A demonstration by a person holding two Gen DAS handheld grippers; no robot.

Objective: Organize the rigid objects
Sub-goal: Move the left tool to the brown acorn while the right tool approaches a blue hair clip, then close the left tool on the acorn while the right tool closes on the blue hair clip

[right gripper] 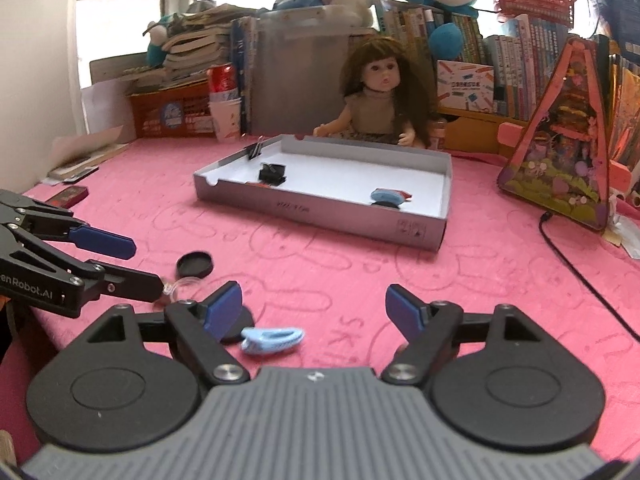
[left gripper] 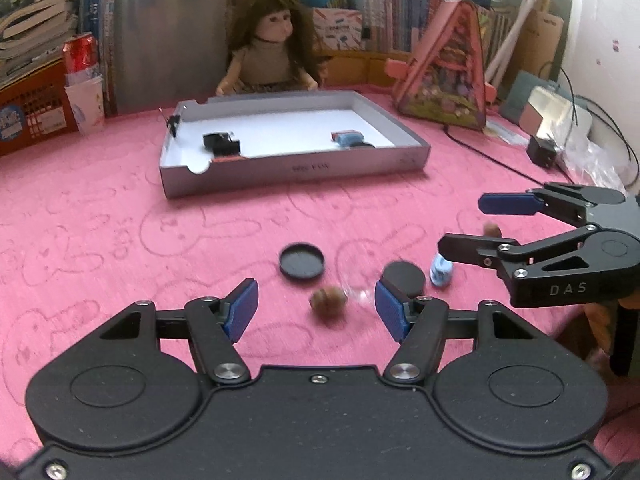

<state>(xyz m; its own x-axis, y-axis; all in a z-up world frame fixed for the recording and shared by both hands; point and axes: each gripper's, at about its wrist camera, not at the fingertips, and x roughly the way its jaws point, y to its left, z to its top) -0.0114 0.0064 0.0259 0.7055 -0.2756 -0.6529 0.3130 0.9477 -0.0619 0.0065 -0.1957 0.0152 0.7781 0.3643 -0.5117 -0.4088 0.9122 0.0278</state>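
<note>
A: How far is the sorting now?

B: I judge it about half done. The grey tray (left gripper: 296,168) sits on the pink surface (left gripper: 120,220) and already holds a black binder clip (left gripper: 221,143) at its left side and a blue-and-red small thing (left gripper: 347,137) at its right. One more clip (right gripper: 254,151) stands on the far-left rim.

A: And what is still outside?

B: Several things, all near the front edge. In the left wrist view, a brown nut-like piece (left gripper: 329,299) lies at 12 o'clock from the left gripper (left gripper: 316,310), between its fingers but not touched. A black round lid (left gripper: 302,260) is beyond it, a second black disc (left gripper: 404,278) at about 1 o'clock, with something clear beside it, blurred. Another brown piece (left gripper: 492,230) lies further right.

A: The grippers?

B: The left gripper is spread about halfway, holding nothing. The right gripper (right gripper: 314,308) is spread wide and empty; a light blue clip (right gripper: 272,340) lies between its fingers, nearer the left one.

A: So?

B: Probably five or six things remain to carry into the tray.
</note>
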